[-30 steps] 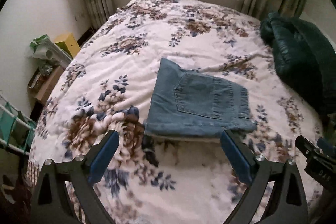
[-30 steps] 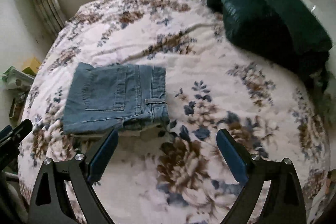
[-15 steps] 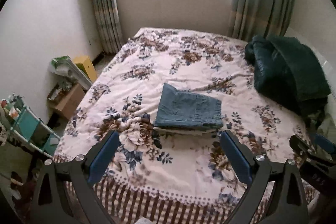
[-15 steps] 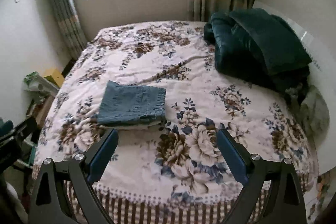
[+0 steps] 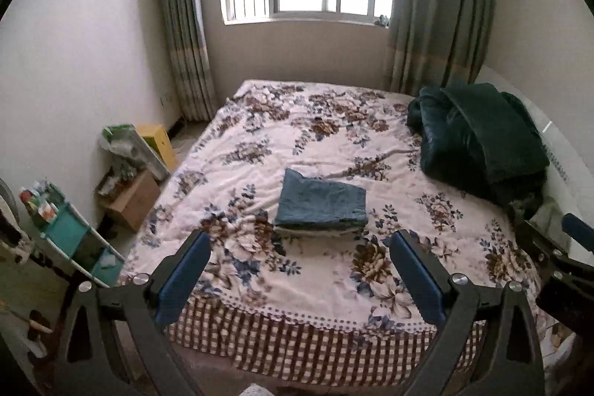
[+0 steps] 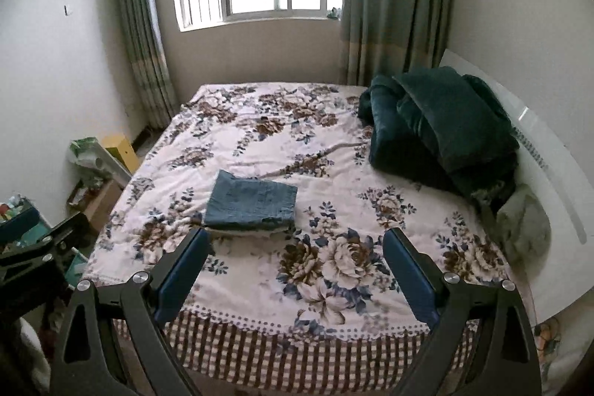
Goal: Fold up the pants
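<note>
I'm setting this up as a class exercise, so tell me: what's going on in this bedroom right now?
A person holds a gripper in each hand, facing a bed with a floral cover. The jeans lie folded into a neat rectangle near the bed's front edge. The left gripper and right gripper are both open, empty and well clear of the jeans. A dark green blanket is heaped at the right side. The folding looks done.

One folded pair of jeans [image 5: 322, 201], one bed [image 5: 297, 318], two curtains [image 5: 182, 17].
</note>
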Demonstrator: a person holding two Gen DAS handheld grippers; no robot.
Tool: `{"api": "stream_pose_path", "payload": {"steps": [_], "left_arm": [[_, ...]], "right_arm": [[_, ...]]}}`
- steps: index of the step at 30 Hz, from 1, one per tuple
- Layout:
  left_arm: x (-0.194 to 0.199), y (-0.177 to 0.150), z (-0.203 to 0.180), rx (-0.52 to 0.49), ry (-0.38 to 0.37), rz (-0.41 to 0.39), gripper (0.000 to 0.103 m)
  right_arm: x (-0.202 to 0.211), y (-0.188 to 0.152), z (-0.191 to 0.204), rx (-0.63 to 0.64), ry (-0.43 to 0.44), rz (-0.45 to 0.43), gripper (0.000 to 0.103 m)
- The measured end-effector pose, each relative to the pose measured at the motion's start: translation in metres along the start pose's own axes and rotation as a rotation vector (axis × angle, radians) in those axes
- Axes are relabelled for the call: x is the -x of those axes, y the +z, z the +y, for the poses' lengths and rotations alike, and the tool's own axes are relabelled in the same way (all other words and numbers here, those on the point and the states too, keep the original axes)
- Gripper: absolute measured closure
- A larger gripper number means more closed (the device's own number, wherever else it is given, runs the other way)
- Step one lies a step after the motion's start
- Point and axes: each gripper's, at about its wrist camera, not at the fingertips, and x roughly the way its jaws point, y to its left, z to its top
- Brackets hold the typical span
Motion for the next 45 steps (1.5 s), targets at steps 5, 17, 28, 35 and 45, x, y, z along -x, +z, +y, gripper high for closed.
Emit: {"api": "stream_pose_path", "payload": {"steps": [5, 17, 28, 35, 45], "left_arm": [[0.029, -0.002, 0.002, -0.013, -0.002, -0.022, 0.004], [0.037, -0.008, 0.008, 0.013, 0.010, -0.026, 0.000], [-0.002, 0.000, 0.004, -0.001, 0.055, -0.021, 0.000], [-0.042, 0.006, 0.002, -0.012, 0.067, 0.033, 0.000], [-0.063, 0.018, 0.003, -0.014, 0.089, 0.060, 0.000]], "right_arm": [[0.043, 0.000, 0.007, 0.002, 0.019, -0.029, 0.006], [0.061, 0.000, 0.015, 0.005, 0.045, -0.045, 0.004], [-0.003, 0.014, 0.010, -0.017, -0.021, -0.039, 0.004], [-0.055, 0.022, 0.015, -0.007, -0.045, -0.001, 0.004], [-0.098, 0.029, 0.014, -0.018, -0.062, 0.048, 0.004]]}}
